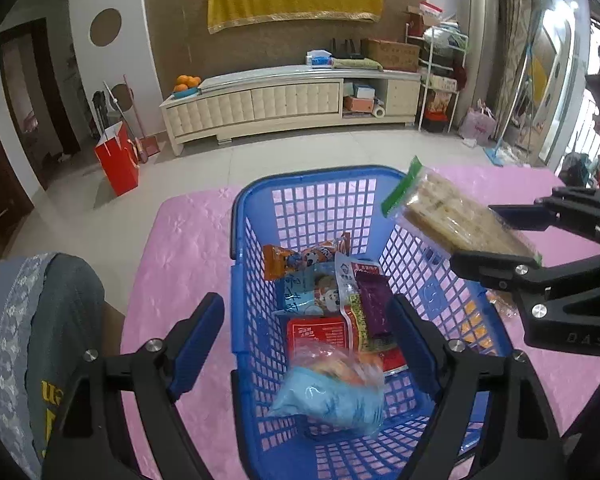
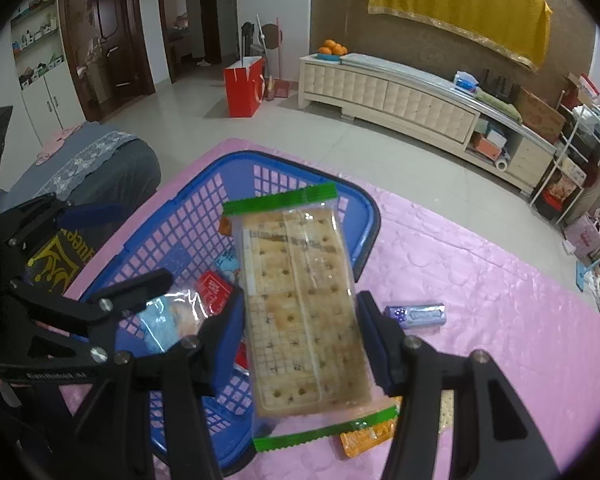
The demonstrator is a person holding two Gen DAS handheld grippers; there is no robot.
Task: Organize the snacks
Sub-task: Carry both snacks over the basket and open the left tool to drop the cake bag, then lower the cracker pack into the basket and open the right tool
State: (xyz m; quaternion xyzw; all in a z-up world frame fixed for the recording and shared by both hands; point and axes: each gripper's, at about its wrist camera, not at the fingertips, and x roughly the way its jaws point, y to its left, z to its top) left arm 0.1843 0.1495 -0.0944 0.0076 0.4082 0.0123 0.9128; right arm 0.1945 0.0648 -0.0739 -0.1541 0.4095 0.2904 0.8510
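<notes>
A blue slatted basket (image 1: pixel 320 172) (image 2: pixel 236 158) stands on the pink tablecloth (image 2: pixel 480 300) and holds several snack packets, among them an orange one (image 1: pixel 296 256), a red box (image 1: pixel 316 332) and a purple bar (image 1: pixel 374 304). My left gripper (image 1: pixel 304 304) (image 2: pixel 120 246) hangs open over the basket. Below it, inside the basket, is a blurred light-blue packet (image 1: pixel 332 392) (image 2: pixel 164 320), touching neither pad. My right gripper (image 2: pixel 300 304) (image 1: pixel 496 240) is shut on a clear cracker pack with green ends (image 2: pixel 300 280) (image 1: pixel 452 216), held above the basket's right rim.
A purple-silver bar (image 2: pixel 416 315) and an orange packet (image 2: pixel 364 438) lie on the cloth right of the basket. A chair with a grey lace-edged cover (image 1: pixel 40 340) stands at the table's left. Beyond are tiled floor, a red bag (image 1: pixel 118 160) and a long cream cabinet (image 1: pixel 292 100).
</notes>
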